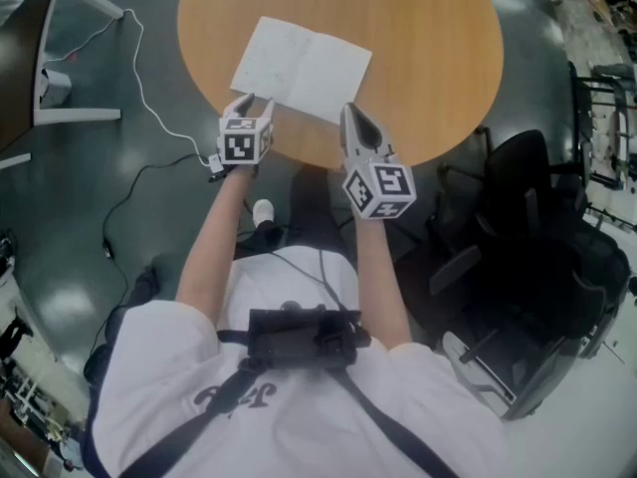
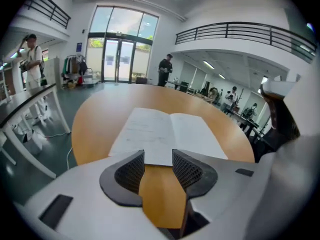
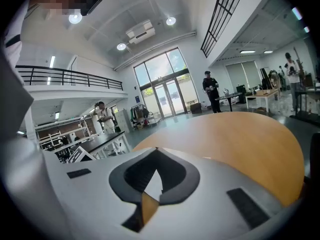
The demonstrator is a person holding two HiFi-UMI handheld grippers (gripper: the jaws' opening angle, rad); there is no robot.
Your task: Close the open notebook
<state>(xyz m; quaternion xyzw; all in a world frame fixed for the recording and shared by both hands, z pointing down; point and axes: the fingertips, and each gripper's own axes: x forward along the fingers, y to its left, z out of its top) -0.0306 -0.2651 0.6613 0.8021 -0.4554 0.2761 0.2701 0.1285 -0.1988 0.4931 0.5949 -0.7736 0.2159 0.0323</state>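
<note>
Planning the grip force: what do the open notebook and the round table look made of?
Notebook: thin matte white paper, it seems; pages lie flat with faint writing. Table: smooth orange-brown top, likely wood laminate or veneer; even colour, soft sheen, no clear grain.

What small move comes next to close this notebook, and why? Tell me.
Probably ease the left gripper forward onto the left page's near edge. The notebook lies open flat on the table. The left jaws stand apart at its near edge, gripping nothing, while the right gripper is shut by the right page.
</note>
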